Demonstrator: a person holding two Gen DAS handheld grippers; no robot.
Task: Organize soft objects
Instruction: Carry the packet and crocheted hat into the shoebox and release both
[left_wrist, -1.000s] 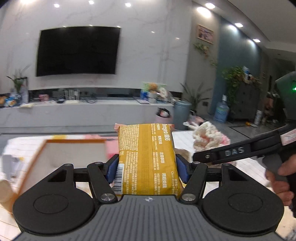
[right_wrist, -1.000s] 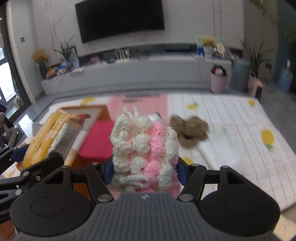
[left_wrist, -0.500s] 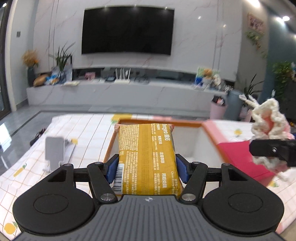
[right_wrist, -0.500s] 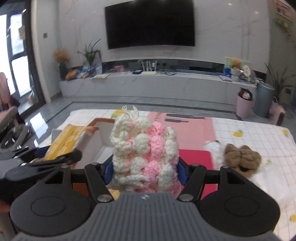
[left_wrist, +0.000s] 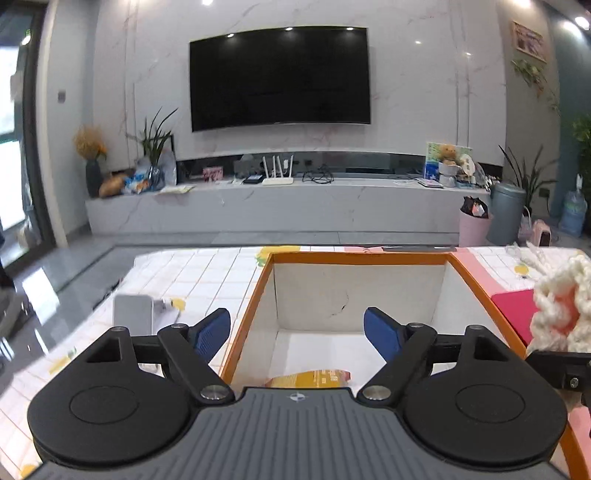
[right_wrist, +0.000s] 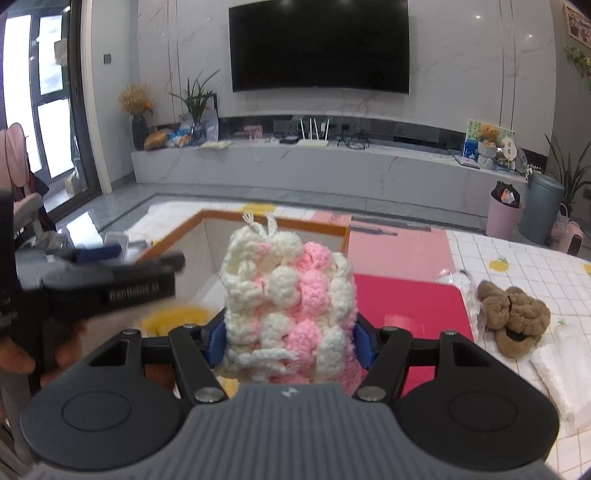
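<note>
My left gripper (left_wrist: 295, 317) hovers over the orange-rimmed white box (left_wrist: 354, 258), its jaws opening with nothing between the blue pads. The yellow snack pack (left_wrist: 310, 377) lies on the box floor just below it. In the right wrist view the pack (right_wrist: 173, 317) shows as a yellow blur under the left gripper (right_wrist: 147, 256). My right gripper (right_wrist: 290, 341) is shut on a pink and white crochet bundle (right_wrist: 291, 295), held just right of the box (right_wrist: 306, 223). The same bundle (left_wrist: 561, 310) appears at the right edge of the left wrist view.
A red mat (right_wrist: 406, 295) lies right of the box on the tiled cloth. Farther right are a brown plush item (right_wrist: 513, 314), a clear plastic bag (right_wrist: 454, 277) and folded white cloth (right_wrist: 565, 362). A small grey device (left_wrist: 133, 314) sits left of the box.
The left jaws have spread and the yellow pack has dropped from them into the box. Both grippers came in over the box from the right. The right gripper keeps its hold on the crochet bundle.
</note>
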